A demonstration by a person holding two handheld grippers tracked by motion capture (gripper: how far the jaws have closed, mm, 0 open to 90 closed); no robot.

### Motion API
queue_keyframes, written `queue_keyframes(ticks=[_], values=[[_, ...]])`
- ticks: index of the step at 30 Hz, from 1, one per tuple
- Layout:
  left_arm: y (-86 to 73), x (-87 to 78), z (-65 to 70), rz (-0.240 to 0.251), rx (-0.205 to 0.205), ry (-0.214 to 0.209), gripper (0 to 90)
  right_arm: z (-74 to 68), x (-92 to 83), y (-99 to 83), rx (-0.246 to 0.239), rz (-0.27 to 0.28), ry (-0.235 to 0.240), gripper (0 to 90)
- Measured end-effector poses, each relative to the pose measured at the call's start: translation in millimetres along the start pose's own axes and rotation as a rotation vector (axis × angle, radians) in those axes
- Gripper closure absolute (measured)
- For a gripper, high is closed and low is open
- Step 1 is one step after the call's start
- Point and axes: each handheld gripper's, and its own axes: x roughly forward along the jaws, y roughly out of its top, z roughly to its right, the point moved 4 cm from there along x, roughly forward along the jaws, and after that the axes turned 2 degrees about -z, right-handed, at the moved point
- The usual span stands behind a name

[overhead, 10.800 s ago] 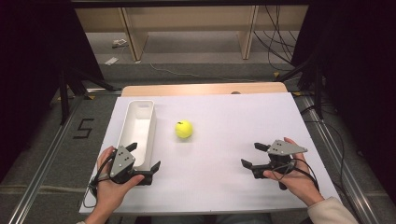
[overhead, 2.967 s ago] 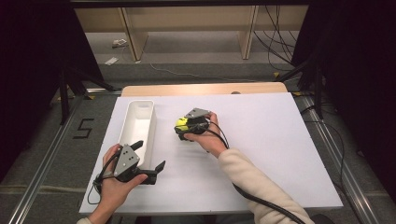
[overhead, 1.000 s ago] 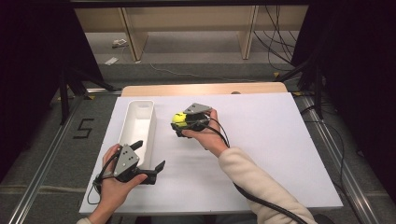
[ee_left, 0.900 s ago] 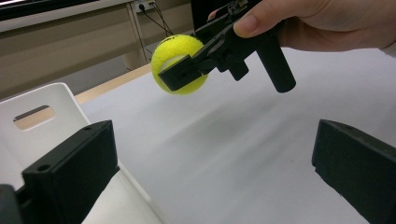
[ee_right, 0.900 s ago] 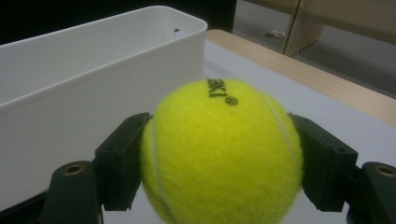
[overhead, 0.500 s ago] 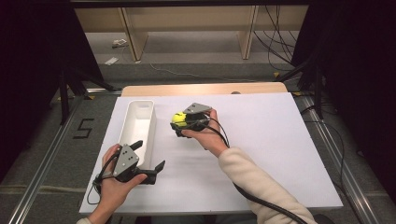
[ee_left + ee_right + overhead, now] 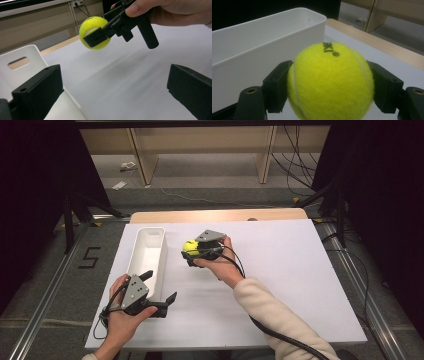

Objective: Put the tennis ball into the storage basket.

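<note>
White sheet covering the table, wooden table edge showing along the far side, pale wooden shelving standing beyond, black cables trailing on the grey floor, number five marking the floor at left

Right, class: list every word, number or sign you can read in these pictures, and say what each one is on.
"5": black figure on the grey floor left of the table.
"...EK I ®": black print on the tennis ball, seen upside down, its start cut off.
Nothing else is readable.
</note>
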Motion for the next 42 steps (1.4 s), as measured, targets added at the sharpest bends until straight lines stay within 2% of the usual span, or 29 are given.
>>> queue_keyframes(ticks=[42], values=[[0.0, 0.1, 0.0, -0.001, 0.000, 0.001, 0.0, -9.3, 0.5, 10.9, -0.011, 0.004, 0.026, 27.0]])
